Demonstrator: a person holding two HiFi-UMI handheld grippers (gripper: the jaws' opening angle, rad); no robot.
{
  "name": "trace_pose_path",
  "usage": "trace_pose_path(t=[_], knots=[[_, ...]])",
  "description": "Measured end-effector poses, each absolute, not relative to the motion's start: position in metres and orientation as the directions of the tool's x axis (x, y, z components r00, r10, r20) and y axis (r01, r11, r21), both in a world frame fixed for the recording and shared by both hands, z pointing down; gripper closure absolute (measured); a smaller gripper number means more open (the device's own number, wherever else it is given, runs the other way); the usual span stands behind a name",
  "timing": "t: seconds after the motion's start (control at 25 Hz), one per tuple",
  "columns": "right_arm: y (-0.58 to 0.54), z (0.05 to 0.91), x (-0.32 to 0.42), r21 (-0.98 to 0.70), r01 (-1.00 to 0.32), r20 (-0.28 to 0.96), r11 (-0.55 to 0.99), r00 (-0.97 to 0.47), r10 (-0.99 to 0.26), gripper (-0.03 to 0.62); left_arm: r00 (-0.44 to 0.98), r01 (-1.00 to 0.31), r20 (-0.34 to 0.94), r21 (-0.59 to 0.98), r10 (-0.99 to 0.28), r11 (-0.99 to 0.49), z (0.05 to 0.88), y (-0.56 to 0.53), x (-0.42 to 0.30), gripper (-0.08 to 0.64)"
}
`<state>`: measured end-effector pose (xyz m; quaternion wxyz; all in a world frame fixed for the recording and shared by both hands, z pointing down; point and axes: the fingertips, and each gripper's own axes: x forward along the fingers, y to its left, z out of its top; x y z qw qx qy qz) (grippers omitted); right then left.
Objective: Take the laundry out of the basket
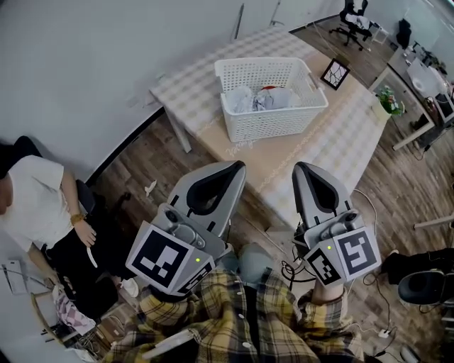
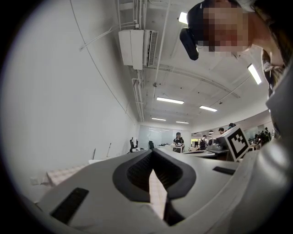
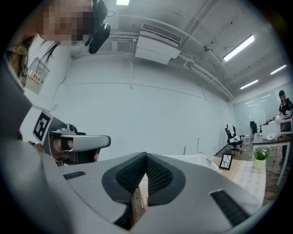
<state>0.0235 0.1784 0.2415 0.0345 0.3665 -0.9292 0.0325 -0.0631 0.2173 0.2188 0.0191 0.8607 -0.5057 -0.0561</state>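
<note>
A white slatted laundry basket (image 1: 273,120) stands on a table with a checked cloth (image 1: 198,78). Inside it lies crumpled pale laundry (image 1: 259,99) with a bit of red (image 1: 268,88) at the back. My left gripper (image 1: 240,164) and my right gripper (image 1: 299,166) hover side by side over the floor, short of the table's near edge, and point level toward the basket. Both are shut with nothing between their jaws. In the right gripper view the basket's rim (image 3: 192,159) shows just beyond the shut right gripper (image 3: 145,156). The left gripper view shows the shut left gripper (image 2: 152,153) and checked cloth through the slit.
A small framed picture (image 1: 334,73) and a potted plant (image 1: 389,101) stand on the table right of the basket. A person in a white shirt (image 1: 42,205) sits at the left. Cables (image 1: 291,269) lie on the wooden floor, and an office chair (image 1: 352,18) stands beyond the table.
</note>
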Motion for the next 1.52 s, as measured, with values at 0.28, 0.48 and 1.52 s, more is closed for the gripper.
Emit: trace_pose_path(t=[0.28,0.48,1.52], knots=[[0.145,0.248,0.021,-0.034,-0.699,0.105,0.714,-0.713,-0.693,0.597,0.493,-0.861,-0.068,0.107,-0.867,-0.498,0.228,0.182,-0.068,0.546],[0.111,0.254,0.013,-0.028,-0.702,0.112,0.712,-0.710,-0.695,0.597,0.493,-0.860,-0.069,0.107,-0.867,-0.498,0.233,0.150,-0.076,0.546],[-0.082,0.263,-0.007,0.002,-0.634,0.149,0.774,-0.765,-0.627,0.597,0.437,-0.895,0.001,0.101,-0.899,-0.435,0.252,-0.047,-0.090,0.546]])
